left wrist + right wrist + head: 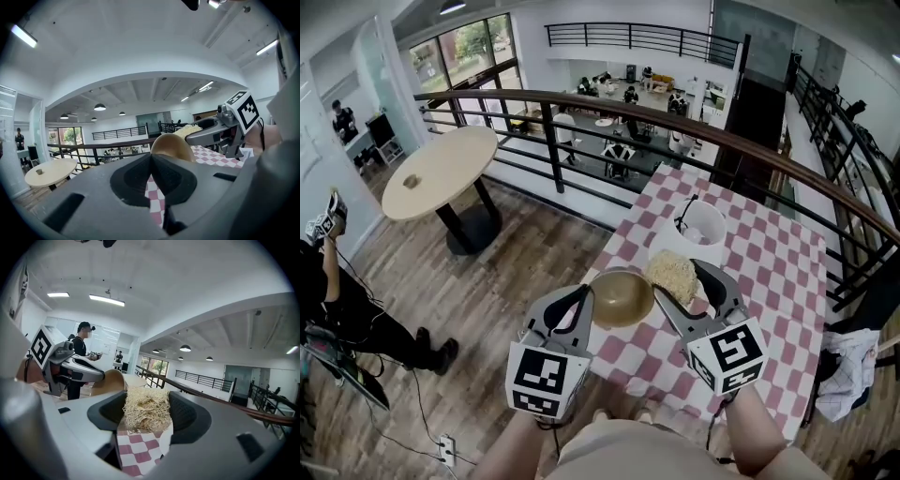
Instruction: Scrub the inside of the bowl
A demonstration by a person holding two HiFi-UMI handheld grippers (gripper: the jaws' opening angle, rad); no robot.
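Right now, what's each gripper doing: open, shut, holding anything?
Left gripper: shut on the rim of the brown bowl.
Right gripper: shut on the straw-coloured scrubber.

We see a glossy golden-brown round bowl (622,297), a pale straw-coloured fibre scrubber (673,275), and a red-and-white checked table (773,267).

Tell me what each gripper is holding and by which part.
The left gripper pinches the brown bowl at its rim; the right gripper clamps the fibrous scrubber by its sides.
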